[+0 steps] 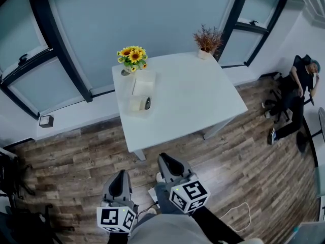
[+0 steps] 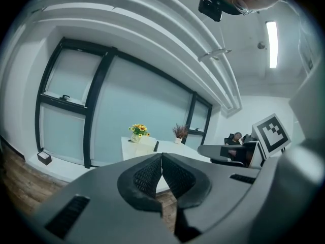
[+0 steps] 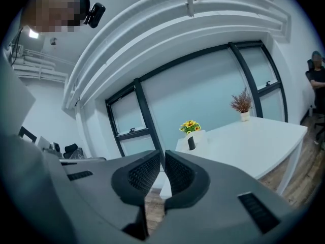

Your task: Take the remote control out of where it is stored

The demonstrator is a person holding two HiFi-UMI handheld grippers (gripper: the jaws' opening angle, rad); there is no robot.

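The remote control [image 1: 147, 103] is a slim, dark, oblong thing, too small here for any buttons to be made out. It stands upright in a pale holder [image 1: 135, 106] on the left part of the white table [image 1: 203, 100], well apart from both grippers. The table top is plain white and mostly bare. The table stands on a floor [image 1: 76, 172] of brown wood planks, close to a wall of large frosted window panes [image 1: 152, 14] set in black frames. A low white ledge [image 1: 76, 113] runs below the panes, and a small black box [image 1: 46, 121] sits on it at the left. A thin white cable [image 1: 238, 212] loops on the floor at the near right, and at the far right of the room a person [image 1: 303, 80] sits in a dark chair. The holder is a pale box, open at the top, with the remote at its right side; whether it holds anything else cannot be told. Behind it, at the table's far left corner, a small vase holds yellow sunflowers [image 1: 133, 55], and at the far right corner a white pot holds a reddish-brown dried plant [image 1: 207, 38]. The left gripper [image 1: 122, 174] and the right gripper [image 1: 165, 159] hang low, short of the table's near edge, each with its ribbed pads closed together on nothing.
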